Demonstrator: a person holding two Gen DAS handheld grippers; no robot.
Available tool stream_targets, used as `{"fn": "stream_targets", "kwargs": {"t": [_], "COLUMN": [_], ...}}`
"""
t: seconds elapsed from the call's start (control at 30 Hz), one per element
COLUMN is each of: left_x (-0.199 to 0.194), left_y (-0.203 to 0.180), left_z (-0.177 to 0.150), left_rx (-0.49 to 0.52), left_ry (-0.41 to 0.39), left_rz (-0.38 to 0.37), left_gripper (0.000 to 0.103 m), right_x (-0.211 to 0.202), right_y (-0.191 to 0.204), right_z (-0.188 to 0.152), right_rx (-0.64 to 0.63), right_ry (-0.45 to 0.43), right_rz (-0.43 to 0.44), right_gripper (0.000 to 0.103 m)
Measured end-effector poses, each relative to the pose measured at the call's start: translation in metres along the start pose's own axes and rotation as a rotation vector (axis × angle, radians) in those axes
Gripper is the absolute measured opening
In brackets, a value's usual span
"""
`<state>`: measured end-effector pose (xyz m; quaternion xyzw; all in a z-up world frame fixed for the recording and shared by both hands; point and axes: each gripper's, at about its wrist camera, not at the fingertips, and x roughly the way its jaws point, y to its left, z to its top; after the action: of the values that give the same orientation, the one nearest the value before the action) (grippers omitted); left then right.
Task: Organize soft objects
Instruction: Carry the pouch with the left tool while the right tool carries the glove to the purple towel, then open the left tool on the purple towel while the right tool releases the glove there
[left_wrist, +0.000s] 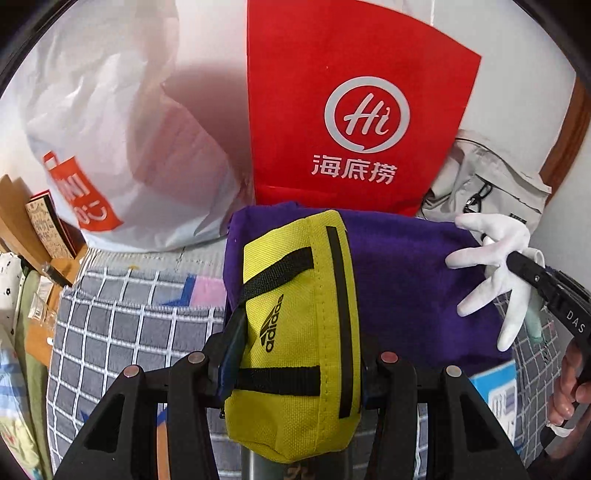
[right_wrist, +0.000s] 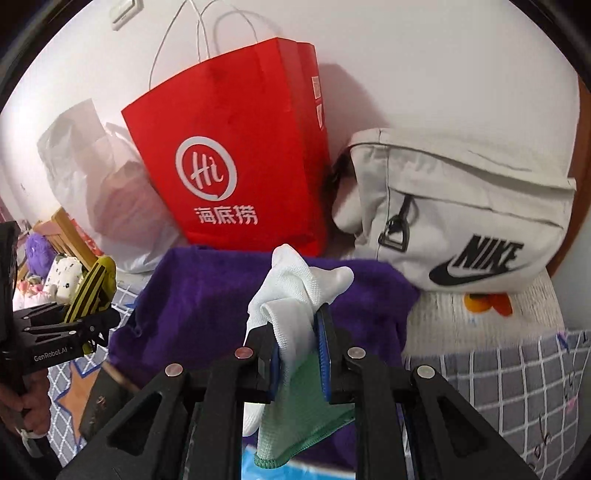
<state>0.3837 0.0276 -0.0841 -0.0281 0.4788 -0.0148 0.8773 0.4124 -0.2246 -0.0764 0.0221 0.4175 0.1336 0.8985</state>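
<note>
The left tool (left_wrist: 295, 354) grips a yellow Adidas pouch (left_wrist: 299, 332) with black straps; the right tool (right_wrist: 299, 350) pinches a white knit glove (right_wrist: 291, 295) with a green cuff.

Yellow pouch (left_wrist: 295, 332) hides left tool's right finger; bottom cropped.

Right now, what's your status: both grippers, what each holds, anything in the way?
Left gripper shut on yellow pouch. Right gripper shut on white glove. Both over purple towel. Red bag and grey bag stand behind.
</note>
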Motion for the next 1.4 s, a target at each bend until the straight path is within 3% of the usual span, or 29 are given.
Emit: {"fn": "stream_targets", "kwargs": {"t": [0.5,0.97,1.07,1.13,1.2,1.23,1.4], "left_x": [0.068,0.113,0.117,0.113,0.106,0.102,0.080], "left_y": [0.000,0.004,0.002,0.002,0.000,-0.001,-0.004], "left_z": [0.026,0.030,0.031,0.032,0.032,0.032,0.028], "left_rx": [-0.003,-0.022,-0.025,-0.021,-0.008,-0.007,0.007], "left_ry": [0.081,0.171,0.183,0.173,0.166,0.162,0.140], "left_rz": [-0.004,-0.031,-0.042,-0.041,-0.038,-0.034,-0.024], "left_gripper": [0.047,0.049,0.058,0.061,0.069,0.069,0.070], "right_x": [0.066,0.086,0.082,0.079,0.072,0.069,0.050], "right_y": [-0.018,-0.027,-0.024,-0.017,-0.012,-0.008,0.002], "right_z": [-0.008,-0.013,-0.013,-0.012,-0.011,-0.010,-0.009], "right_rx": [-0.048,-0.055,-0.076,-0.092,-0.112,-0.124,-0.119], "right_ry": [0.144,0.199,0.197,0.175,0.150,0.145,0.128], "right_rz": [-0.027,-0.007,-0.002,0.013,0.023,0.022,0.013], "right_gripper": [0.020,0.021,0.038,0.059,0.068,0.072,0.073]}}
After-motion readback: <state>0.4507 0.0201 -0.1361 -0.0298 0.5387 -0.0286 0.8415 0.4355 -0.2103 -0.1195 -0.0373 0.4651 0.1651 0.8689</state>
